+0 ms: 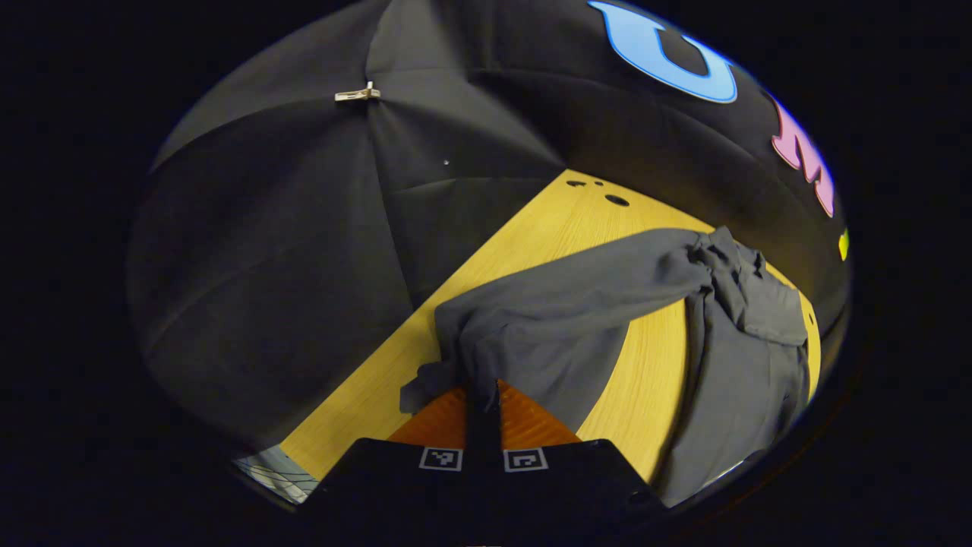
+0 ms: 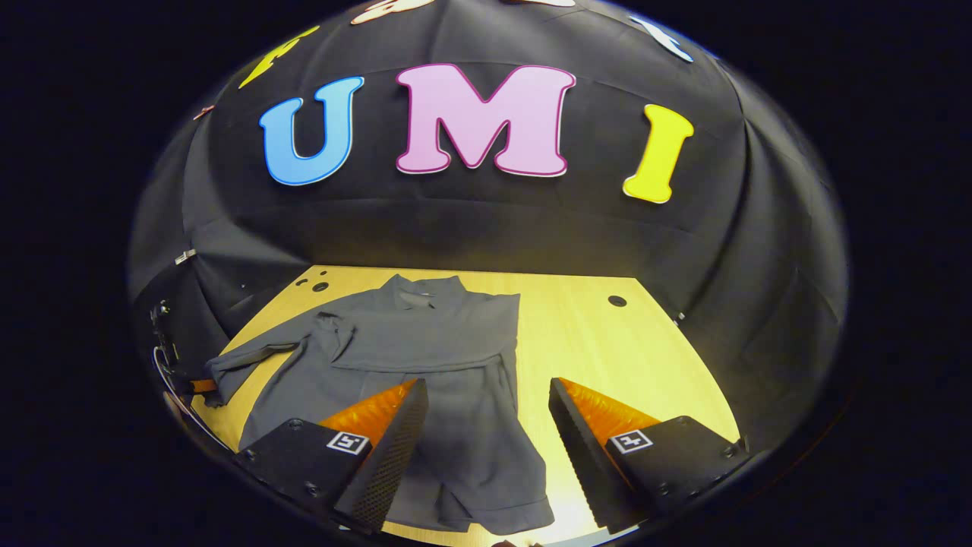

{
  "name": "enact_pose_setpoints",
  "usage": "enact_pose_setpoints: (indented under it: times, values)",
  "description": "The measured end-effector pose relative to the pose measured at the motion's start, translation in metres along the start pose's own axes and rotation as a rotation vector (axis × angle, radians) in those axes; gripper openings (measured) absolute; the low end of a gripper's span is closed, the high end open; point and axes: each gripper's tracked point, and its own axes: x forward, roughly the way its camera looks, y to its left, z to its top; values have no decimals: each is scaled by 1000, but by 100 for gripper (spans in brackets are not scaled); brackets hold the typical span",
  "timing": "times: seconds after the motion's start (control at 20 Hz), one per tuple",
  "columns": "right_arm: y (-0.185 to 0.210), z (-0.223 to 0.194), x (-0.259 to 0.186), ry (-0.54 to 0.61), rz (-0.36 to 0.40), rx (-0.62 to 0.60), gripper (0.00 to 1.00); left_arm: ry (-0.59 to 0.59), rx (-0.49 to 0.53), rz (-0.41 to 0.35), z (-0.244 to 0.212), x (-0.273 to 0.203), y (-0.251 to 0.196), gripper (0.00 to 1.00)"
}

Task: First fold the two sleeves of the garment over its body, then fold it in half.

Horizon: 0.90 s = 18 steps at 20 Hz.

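Two grippers: we see the left gripper (image 1: 483,395) low over the worktop (image 1: 547,228), its fingers pressed together on the end of a sleeve (image 1: 562,304); the right gripper (image 2: 486,425) hangs above the garment (image 2: 425,342) with its fingers spread wide and nothing between them.
Garment: it lies on the worktop, collar toward the booth wall, hem toward us in the right gripper view.
Pinched sleeve: in the left gripper view it stretches from the fingers across to the garment's body, with bare worktop showing beneath it.
Other sleeve: in the right gripper view we see it folded over the body.
Hard to make out: the hem runs off the lower edge of the right gripper view; we cannot tell how much cloth sits inside the left pinch.
View difference: the right gripper view gives the whole garment; the left gripper view gives the pinch up close, plus a clip (image 1: 358,94) on the wall.
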Motion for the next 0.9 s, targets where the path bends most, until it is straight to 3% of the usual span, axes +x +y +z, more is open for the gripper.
enact_pose_setpoints:
  times: [0.4, 0.7, 0.9]
  values:
    - [-31, -4, -7, 0, -34, 47, 99, -133, -41, -98, 91, -41, -60, 5]
    - [-62, -11, -13, -6, -46, 77, 99, -217, 8, -219, 159, -59, -157, 5]
    - [-88, -16, -18, -15, -56, 100, 99, -247, 108, -288, 180, -70, -237, 5]
